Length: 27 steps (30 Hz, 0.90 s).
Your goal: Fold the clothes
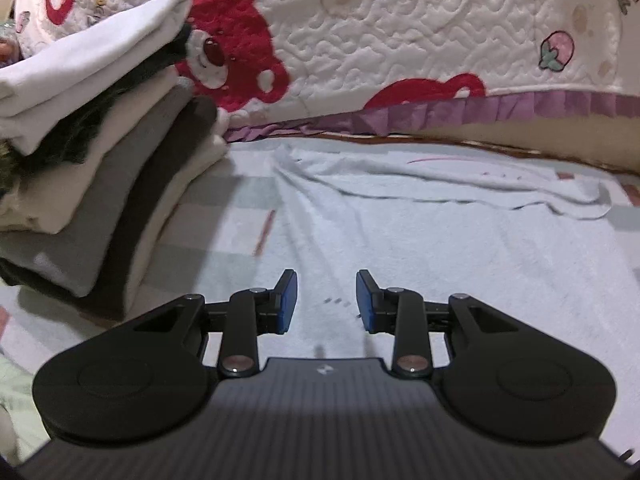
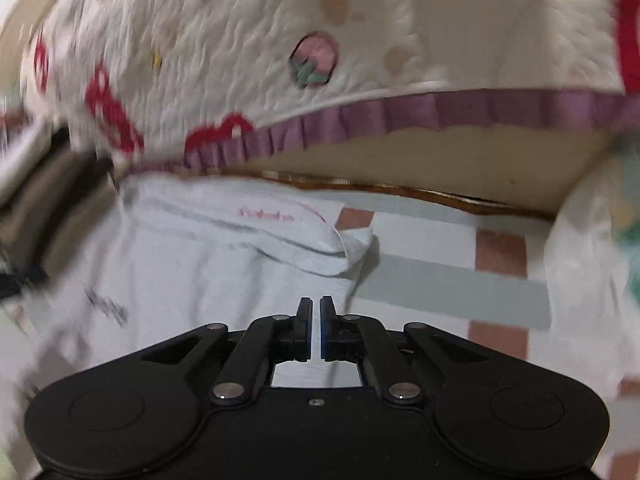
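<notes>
Left hand-held gripper (image 1: 326, 298) hovers with its blue pads apart and nothing between them, over one pale blue garment (image 1: 420, 216) lying flat on the checked bed sheet (image 1: 224, 204), its long axis running left to right. Right hand-held gripper (image 2: 315, 330) is nearly closed, empty. One stack of folded clothes (image 1: 92, 160), about seven layers, stands at the left.
</notes>
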Each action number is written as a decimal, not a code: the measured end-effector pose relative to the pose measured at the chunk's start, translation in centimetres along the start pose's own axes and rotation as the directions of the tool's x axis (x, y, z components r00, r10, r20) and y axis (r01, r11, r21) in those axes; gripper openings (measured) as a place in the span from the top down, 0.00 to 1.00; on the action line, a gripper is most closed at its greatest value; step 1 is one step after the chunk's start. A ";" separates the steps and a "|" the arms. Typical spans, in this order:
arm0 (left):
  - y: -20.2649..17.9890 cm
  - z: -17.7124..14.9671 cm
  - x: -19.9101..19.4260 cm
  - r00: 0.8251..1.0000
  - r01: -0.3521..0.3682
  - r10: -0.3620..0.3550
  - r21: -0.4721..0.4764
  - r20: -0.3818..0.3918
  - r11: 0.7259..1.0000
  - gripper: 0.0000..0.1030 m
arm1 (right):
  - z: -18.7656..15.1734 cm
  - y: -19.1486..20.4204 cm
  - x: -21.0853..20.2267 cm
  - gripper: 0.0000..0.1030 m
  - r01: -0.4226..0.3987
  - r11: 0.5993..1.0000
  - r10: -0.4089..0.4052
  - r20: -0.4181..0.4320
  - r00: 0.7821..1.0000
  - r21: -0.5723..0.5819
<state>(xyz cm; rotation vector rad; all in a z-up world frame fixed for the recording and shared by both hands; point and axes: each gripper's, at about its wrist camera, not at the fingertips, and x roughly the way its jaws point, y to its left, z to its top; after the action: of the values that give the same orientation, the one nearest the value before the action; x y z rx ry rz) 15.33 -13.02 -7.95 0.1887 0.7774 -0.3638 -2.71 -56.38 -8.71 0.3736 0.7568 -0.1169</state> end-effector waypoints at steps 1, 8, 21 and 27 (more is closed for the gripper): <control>-0.3 0.4 0.3 1.000 0.012 -0.012 0.010 -0.003 1.000 0.69 | -0.4 -0.3 -0.4 0.88 0.001 0.999 -0.002 0.010 1.000 0.054; 1.5 4.2 5.7 0.998 0.053 -0.054 0.096 0.010 0.994 0.55 | 2.4 1.4 1.7 0.75 0.099 0.994 -0.098 -0.021 0.995 0.051; 10.3 8.8 21.3 0.999 -0.037 0.037 -0.035 -0.006 0.999 0.54 | 4.5 -0.6 15.6 0.75 0.200 0.977 -0.199 -0.024 0.980 0.068; 10.6 9.9 24.8 1.000 0.026 -0.026 -0.020 -0.002 0.999 0.54 | 8.7 -3.6 18.0 0.97 0.235 0.952 -0.232 -0.036 0.972 0.195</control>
<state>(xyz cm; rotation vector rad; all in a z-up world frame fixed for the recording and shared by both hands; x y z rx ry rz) 42.10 -12.41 -18.32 0.1604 0.7862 -0.3800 15.14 -62.41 -16.34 0.4737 0.8024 -0.4157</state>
